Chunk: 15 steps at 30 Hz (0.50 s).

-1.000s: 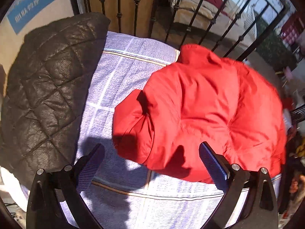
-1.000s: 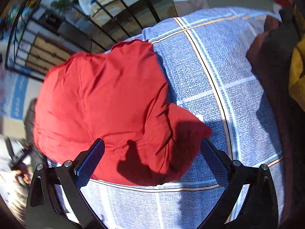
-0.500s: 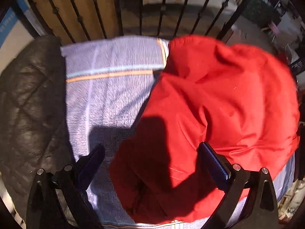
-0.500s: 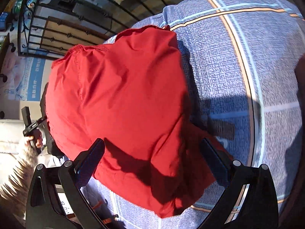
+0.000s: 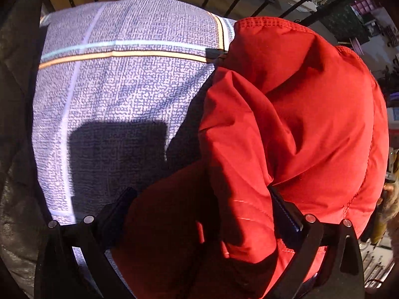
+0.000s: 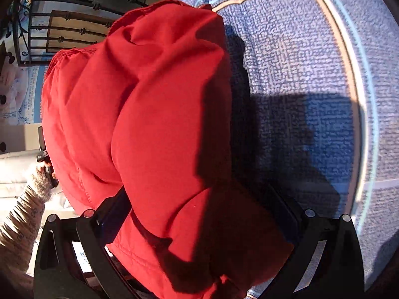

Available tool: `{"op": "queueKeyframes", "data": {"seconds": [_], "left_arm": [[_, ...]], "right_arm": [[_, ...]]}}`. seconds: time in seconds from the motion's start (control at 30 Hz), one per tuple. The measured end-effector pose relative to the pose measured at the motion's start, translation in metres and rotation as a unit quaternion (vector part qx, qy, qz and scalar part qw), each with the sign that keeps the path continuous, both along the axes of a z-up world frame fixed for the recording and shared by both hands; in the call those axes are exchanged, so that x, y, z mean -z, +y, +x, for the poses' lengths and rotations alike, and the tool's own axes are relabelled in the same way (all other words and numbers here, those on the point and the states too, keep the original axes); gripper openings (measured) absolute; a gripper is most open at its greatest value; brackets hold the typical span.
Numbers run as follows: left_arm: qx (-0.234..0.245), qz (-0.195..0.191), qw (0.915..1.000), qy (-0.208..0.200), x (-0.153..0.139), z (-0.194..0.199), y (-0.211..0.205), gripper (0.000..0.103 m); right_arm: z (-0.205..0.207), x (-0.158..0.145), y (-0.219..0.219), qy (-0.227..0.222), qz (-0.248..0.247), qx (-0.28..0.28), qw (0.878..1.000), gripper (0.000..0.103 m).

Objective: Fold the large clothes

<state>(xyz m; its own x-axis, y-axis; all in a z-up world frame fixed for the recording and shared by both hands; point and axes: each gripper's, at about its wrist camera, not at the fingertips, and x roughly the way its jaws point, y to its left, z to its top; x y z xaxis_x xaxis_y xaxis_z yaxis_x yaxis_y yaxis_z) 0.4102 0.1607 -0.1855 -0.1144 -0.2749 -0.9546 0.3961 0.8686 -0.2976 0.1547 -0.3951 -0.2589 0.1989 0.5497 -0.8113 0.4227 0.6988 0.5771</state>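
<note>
1. The red jacket (image 5: 299, 114) lies bunched in a puffy heap on a blue-grey checked cloth (image 5: 119, 94) with orange and pale stripes; in the left wrist view it fills the right and lower part, in the right wrist view (image 6: 154, 124) the left and middle.
2. A stitched hem or collar edge of the jacket runs along its far side, near the cloth's orange stripe.
3. The left gripper (image 5: 199, 211) has its jaws spread wide, one finger on each side of a fold of the jacket's near edge (fabric sits between them, but whether the pads press on it cannot be told).
4. The right gripper (image 6: 202, 214) likewise has its jaws wide apart, with the jacket's near bulge filling the gap between them; no clamp on the fabric shows.
5. Hard sunlight throws blocky dark shadows onto the cloth beside the jacket in both views.
6. A dark quilted garment (image 5: 15, 124) lies along the left edge of the cloth in the left wrist view.
7. Beyond the cloth stands a black iron railing (image 6: 62, 30).
8. In the right wrist view, a forearm in a knitted beige sleeve (image 6: 22, 221) shows at the lower left, its hand on a dark handle.
</note>
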Motion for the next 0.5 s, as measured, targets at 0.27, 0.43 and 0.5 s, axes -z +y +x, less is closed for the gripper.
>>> {"op": "queueKeyframes", "data": {"seconds": [0.27, 0.43, 0.5], "left_arm": [[0.008, 0.018, 0.9997, -0.016, 0.002, -0.009, -0.011, 0.098], [0.015, 0.017, 0.9983, -0.053, -0.015, -0.025, -0.022, 0.072], [0.018, 0.018, 0.9977, -0.064, -0.021, -0.033, -0.024, 0.063]], "right_arm": [[0.000, 0.004, 0.009, -0.001, -0.010, 0.005, 1.000, 0.096], [-0.013, -0.014, 0.021, -0.017, -0.015, 0.035, 0.999, 0.063], [-0.021, -0.026, 0.027, -0.028, -0.022, 0.036, 0.999, 0.049]]}}
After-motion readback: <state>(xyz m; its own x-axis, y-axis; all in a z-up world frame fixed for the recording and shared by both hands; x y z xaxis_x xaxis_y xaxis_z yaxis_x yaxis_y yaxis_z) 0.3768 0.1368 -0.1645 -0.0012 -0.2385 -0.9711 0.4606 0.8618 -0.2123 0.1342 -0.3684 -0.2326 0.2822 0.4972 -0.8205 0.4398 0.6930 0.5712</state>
